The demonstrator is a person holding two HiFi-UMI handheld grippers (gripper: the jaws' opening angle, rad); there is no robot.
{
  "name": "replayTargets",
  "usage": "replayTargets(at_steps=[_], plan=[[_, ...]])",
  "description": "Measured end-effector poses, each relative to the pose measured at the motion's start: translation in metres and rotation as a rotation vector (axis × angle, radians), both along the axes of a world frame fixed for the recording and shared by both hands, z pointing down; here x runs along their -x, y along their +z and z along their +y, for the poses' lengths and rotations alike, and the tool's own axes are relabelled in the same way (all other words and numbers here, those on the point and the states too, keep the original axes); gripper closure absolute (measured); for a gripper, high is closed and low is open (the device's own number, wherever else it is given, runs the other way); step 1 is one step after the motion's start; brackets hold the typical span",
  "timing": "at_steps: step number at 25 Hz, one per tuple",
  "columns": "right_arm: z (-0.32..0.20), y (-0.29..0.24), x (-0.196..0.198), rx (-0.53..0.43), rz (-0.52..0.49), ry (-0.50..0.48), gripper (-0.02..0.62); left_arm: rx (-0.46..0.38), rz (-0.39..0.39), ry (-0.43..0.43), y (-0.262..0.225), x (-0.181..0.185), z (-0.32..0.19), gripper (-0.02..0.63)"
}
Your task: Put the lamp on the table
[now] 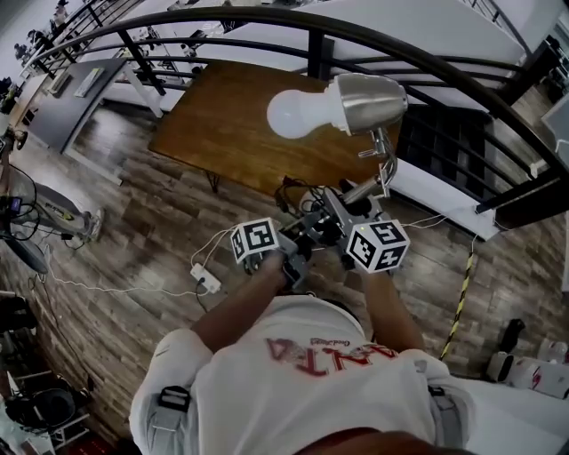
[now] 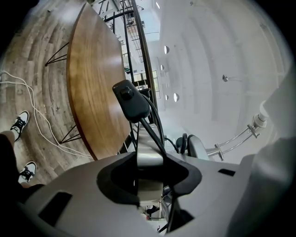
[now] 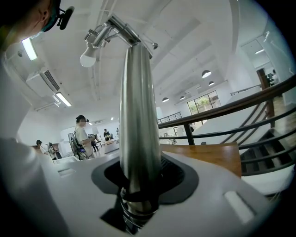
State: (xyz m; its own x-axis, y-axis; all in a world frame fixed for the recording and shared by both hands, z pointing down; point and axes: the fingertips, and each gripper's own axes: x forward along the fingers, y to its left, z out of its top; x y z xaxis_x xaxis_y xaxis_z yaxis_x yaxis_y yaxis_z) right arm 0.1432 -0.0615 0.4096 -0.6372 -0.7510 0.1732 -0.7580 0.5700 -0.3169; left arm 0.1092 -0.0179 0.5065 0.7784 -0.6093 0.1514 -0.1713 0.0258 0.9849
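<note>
Head view: where do we have the lamp (image 1: 342,102)?

In the air, not yet on the wooden table (image 1: 222,133). Its frosted white bulb (image 1: 298,114) and brushed-metal shade (image 1: 369,99) show against the table's near edge, with the dark curved railing (image 1: 267,15) beyond and the plank floor (image 1: 133,231) below.

What worries us here?

The head looks top-heavy to us. A swing could knock the bulb on the table or the rail.

Left gripper view?

Our left gripper (image 2: 149,162) is clamped on a flat, brushed-metal part low on the lamp. A glossy black cord (image 2: 151,134) with a rounded inline switch (image 2: 132,102) runs out past the jaws, towards the table's smooth, grain-streaked top. That loose cord could catch on the table edge or the rail and tug the lamp askew.

Right gripper view?

Our right gripper (image 3: 138,185) is closed round the tapered, satin steel stem (image 3: 138,106), just above a ribbed collar (image 3: 136,210). The taper and the slick finish are the trouble: we think the stem could slide through the pads if we tilt it. The base should also land well inside the edge, or the lamp may tip off onto the floor.
</note>
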Motion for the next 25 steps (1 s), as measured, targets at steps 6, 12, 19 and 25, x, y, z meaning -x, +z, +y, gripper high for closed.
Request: replayTargets(at_steps=[6, 12, 19, 25], plan=[[-0.057, 0.001, 0.031, -0.003, 0.017, 0.02, 0.43, -0.006, 0.011, 0.024, 0.002, 0.03, -0.059, 0.457], [-0.122, 0.0, 0.074, 0.001, 0.014, 0.058, 0.431, -0.002, 0.016, 0.061, -0.001, 0.075, -0.124, 0.457], [-0.169, 0.003, 0.108, 0.005, 0.025, 0.108, 0.431, 0.0, 0.022, 0.105, 0.002, 0.109, -0.173, 0.457], [-0.209, 0.016, 0.114, 0.026, 0.034, 0.142, 0.431, 0.019, 0.033, 0.139, 0.014, 0.117, -0.212, 0.457]])
